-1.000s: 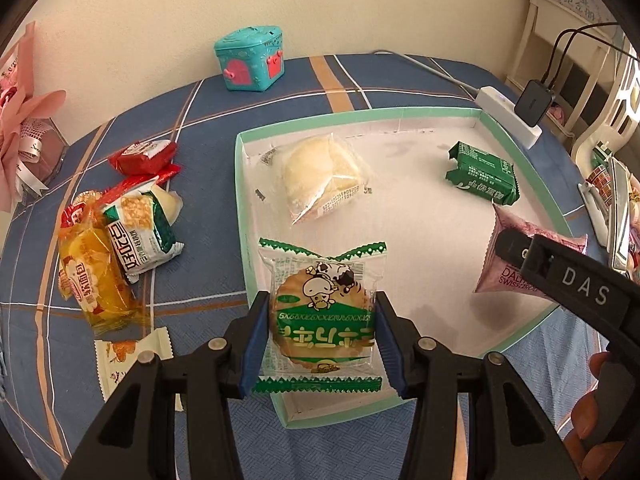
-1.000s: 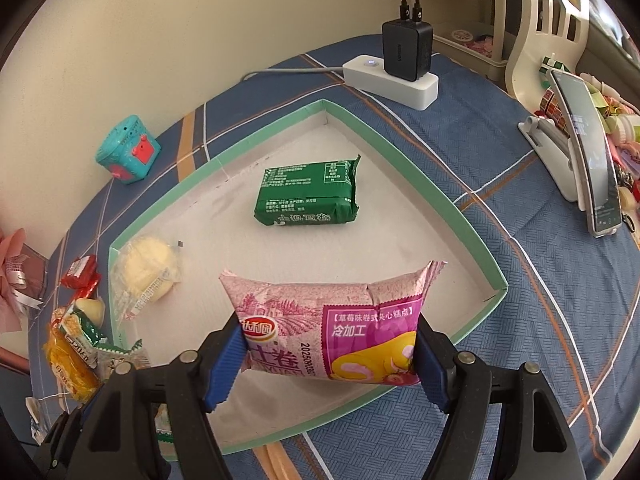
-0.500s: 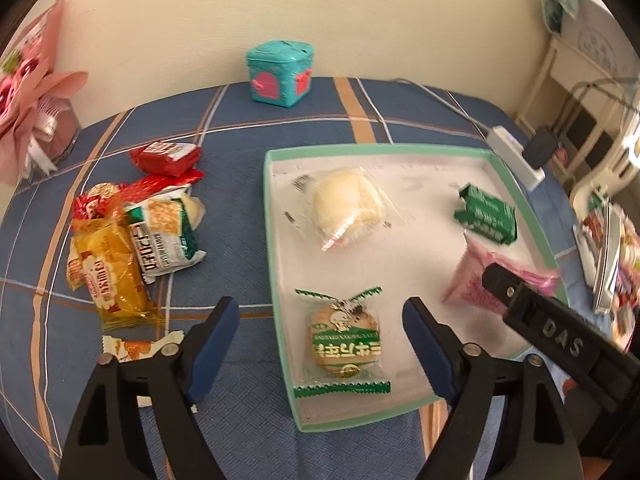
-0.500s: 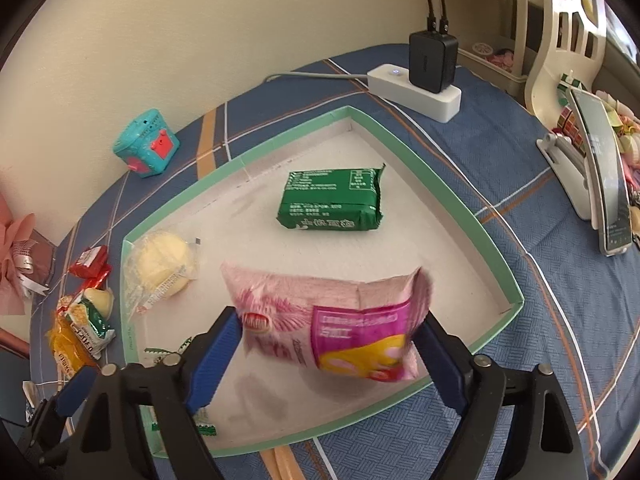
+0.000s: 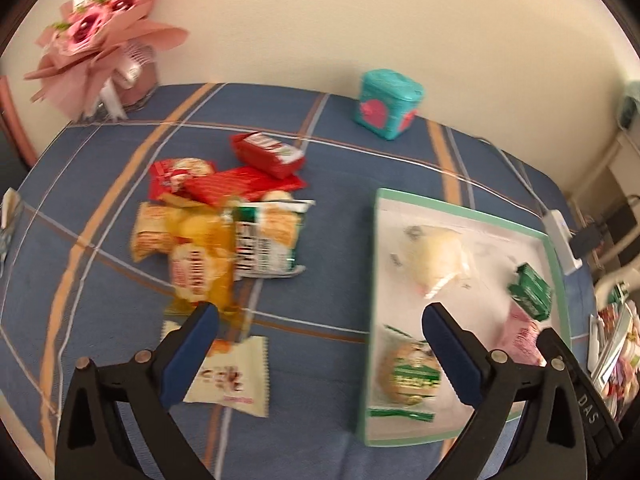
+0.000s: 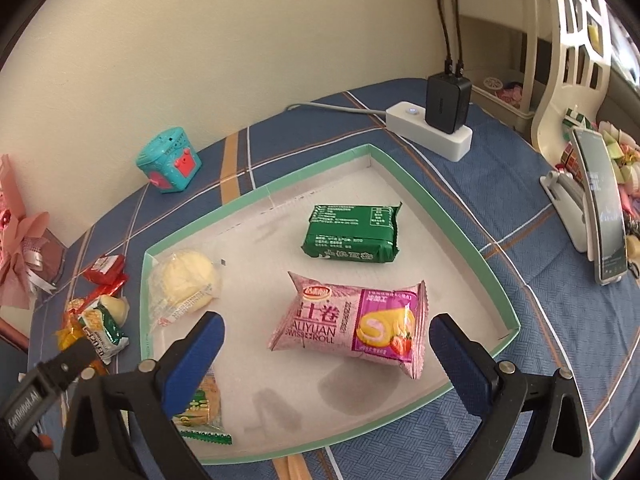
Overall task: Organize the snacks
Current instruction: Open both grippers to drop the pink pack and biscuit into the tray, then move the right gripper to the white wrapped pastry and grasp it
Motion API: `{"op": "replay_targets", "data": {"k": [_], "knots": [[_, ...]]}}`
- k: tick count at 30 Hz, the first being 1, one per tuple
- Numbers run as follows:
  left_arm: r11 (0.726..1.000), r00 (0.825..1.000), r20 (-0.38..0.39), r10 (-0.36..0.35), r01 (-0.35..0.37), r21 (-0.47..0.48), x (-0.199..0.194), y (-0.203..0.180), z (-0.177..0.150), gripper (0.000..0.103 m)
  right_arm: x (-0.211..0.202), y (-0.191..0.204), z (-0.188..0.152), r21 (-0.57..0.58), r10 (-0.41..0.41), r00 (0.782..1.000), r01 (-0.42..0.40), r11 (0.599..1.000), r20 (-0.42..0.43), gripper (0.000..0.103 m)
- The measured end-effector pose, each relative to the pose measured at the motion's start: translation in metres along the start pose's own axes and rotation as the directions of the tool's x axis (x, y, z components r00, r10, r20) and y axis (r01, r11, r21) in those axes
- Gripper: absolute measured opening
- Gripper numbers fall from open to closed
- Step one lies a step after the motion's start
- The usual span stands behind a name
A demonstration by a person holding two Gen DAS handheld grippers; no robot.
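A teal box point(image 6: 169, 161) with pink hearts stands at eleven o'clock by the wall. A white power strip point(image 6: 429, 134) carrying a black charger point(image 6: 446, 102) lies at one o'clock, a pink bouquet point(image 5: 98, 36) far left.

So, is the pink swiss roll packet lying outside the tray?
No, the pink swiss roll packet lies flat inside the green-rimmed tray.

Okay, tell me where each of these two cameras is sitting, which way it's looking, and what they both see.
Left wrist: on the left gripper, angled down at loose snacks on the blue cloth; its opening fingers show, nothing between them.
Right wrist: on the right gripper, angled down into the tray; its opening fingers straddle the pink roll pack without touching it.
Shared: tray, pink roll pack, green pack, teal box.
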State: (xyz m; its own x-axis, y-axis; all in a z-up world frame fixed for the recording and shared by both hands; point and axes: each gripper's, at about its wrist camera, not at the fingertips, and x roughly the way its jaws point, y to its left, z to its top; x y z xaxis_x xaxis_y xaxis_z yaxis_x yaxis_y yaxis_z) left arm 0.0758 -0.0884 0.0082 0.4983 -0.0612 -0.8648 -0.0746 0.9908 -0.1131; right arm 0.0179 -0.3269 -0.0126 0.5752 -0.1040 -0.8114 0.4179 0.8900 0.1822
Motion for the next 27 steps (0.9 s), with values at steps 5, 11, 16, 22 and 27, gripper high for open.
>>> {"op": "replay_targets", "data": {"k": [5, 11, 16, 22, 27], "knots": [[0.997, 0.997, -0.022, 0.071, -0.071, -0.031, -0.007, 0.025, 0.008, 0.101, -0.002, 0.015, -0.002, -0.048, 0.033, 0.999, -0.034, 0.998, -0.008, 0.103], [0.99, 0.992, -0.037, 0.12, -0.122, -0.064, -0.015, 0.061, 0.015, 0.101, -0.005, 0.047, -0.012, -0.115, 0.104, 0.994, -0.107, 0.988, -0.032, 0.103], [0.983, 0.984, -0.056, 0.167, -0.171, -0.067, -0.016, 0.092, 0.018, 0.101, -0.001, 0.076, -0.026, -0.177, 0.147, 0.986, -0.16, 0.971, -0.083, 0.103], [0.967, 0.974, -0.096, 0.204, -0.216, -0.136, -0.007, 0.132, 0.016, 0.101, 0.0, 0.105, -0.04, -0.243, 0.174, 0.978, -0.199, 0.949, -0.118, 0.103], [0.949, 0.971, -0.118, 0.208, -0.229, -0.217, -0.005, 0.164, 0.013, 0.101, 0.0, 0.131, -0.052, -0.284, 0.202, 0.968, -0.238, 0.929, -0.15, 0.103]]}}
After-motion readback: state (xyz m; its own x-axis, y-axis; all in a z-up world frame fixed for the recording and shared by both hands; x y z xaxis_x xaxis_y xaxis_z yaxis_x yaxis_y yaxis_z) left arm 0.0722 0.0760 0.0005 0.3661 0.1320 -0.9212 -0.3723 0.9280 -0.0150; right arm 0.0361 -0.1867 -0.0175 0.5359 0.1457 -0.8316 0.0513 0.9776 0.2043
